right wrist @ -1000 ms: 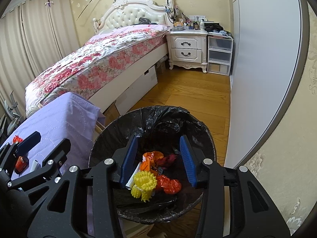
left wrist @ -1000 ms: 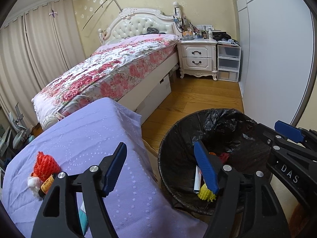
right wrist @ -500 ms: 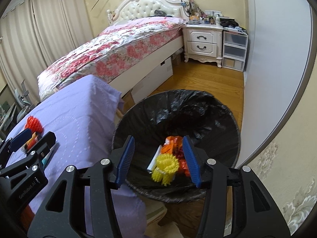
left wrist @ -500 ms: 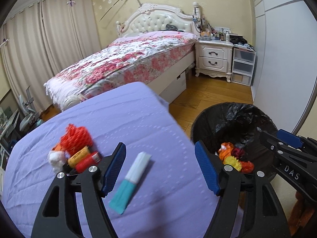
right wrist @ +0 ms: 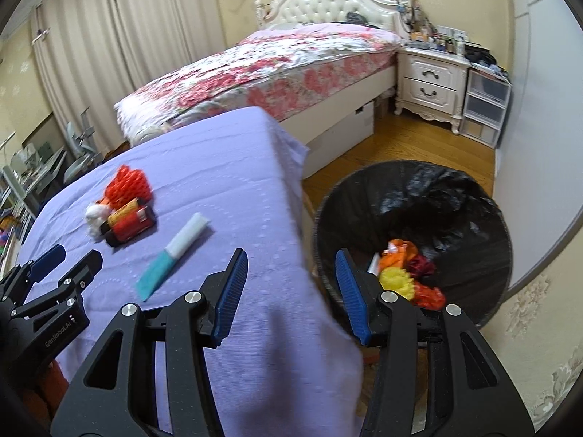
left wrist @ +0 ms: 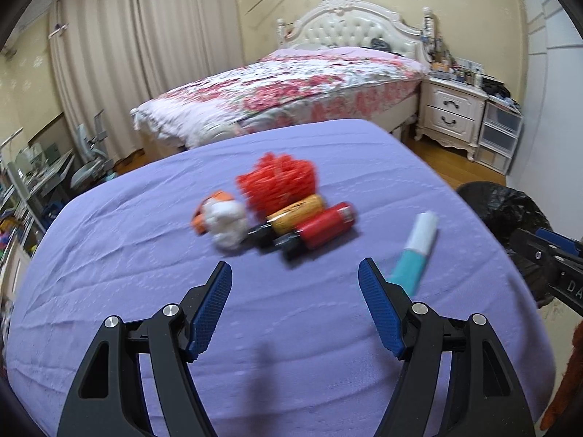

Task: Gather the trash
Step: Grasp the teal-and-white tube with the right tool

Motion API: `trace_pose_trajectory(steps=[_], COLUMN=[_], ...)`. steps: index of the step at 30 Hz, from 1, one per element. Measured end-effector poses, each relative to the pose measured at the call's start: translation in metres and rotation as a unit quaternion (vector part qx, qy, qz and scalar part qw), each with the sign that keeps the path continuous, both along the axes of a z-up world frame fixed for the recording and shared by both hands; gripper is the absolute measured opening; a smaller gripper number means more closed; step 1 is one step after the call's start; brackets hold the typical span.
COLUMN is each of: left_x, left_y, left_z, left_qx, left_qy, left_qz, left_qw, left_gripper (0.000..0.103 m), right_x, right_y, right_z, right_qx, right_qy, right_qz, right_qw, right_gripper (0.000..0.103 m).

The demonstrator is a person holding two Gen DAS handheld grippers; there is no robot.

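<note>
**Trash Half Collected, Both Grippers Empty**

While several pieces remain on the lavender-cloth table (left wrist: 109, 255), nothing is held. In the left wrist view the left gripper (left wrist: 295, 306) is seen with its blue-padded fingers (left wrist: 213, 302) spread wide over bare cloth. The right gripper (right wrist: 288, 291) is seen with its fingers moderately parted and nothing between them, above the table's edge.

Just beyond the left gripper's right finger lies the white-and-teal flat tube (left wrist: 417, 247), apart from the rest. Farther on, a cluster is found: a red cylindrical bottle with a black cap (left wrist: 320, 227), an orange-yellow cylindrical bottle (left wrist: 295, 213) touching it, a white crumpled wad with an orange scrap (left wrist: 226, 222), and an orange-red foam net (left wrist: 278, 178) behind them. The round bin lined with a black plastic bag (right wrist: 411, 196) stands on the wooden floor beside the table.

A slip is judged likely if the flat tube is pinched from above, since it lies flush on loose cloth that could be gathered with it. The bottles could be rolled away if nudged, being round and packed together.

The bin's contents, yellow, orange and red scraps, are shown only by the right wrist view; in the left one merely the bin's rim is seen. Motion blur over the cluster is heavier in the left view. The flowered bed (right wrist: 277, 62) is seen farthest off.
</note>
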State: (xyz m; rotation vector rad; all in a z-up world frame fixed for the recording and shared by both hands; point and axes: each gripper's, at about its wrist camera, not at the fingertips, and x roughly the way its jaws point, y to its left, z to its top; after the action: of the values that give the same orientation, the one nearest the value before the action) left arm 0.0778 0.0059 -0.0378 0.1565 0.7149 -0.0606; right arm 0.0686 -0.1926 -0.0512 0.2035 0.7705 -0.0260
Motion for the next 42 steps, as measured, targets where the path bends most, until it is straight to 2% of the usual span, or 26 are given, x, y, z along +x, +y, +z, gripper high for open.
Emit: trace_pose_trajectory(steps=[9, 16, 35, 40, 42], left_x=[0.0, 0.002, 0.005, 0.011, 0.015], left_y=[0.062, 0.089, 0.1, 0.099, 0.099], left_z=[-0.006, -0.01, -0.011, -0.012, -0.012], left_qx=[-0.01, -0.023, -0.044, -0.05, -0.056], left_qy=[0.007, 0.012, 0.02, 0.024, 0.024], left_qz=[0.063, 0.085, 0.089, 0.083, 0.082], left_qw=[0.998, 0.996, 0.9949, 0.995, 0.9948], left_gripper=[0.07, 0.07, 0.07, 0.072, 0.072], right_x=[0.02, 0.041, 0.049, 0.055, 0.056], right_y=[0.056, 0.085, 0.099, 0.109, 0.109], right_z=[-0.004, -0.01, -0.016, -0.017, -0.017], right_qx=[0.0, 0.006, -0.012, -0.037, -0.04], right_qy=[0.021, 0.043, 0.051, 0.045, 0.045], right_qz=[0.059, 0.081, 0.082, 0.088, 0.089], right_qw=[0.998, 0.996, 0.995, 0.994, 0.994], right_gripper=[0.049, 0.049, 0.049, 0.034, 0.024])
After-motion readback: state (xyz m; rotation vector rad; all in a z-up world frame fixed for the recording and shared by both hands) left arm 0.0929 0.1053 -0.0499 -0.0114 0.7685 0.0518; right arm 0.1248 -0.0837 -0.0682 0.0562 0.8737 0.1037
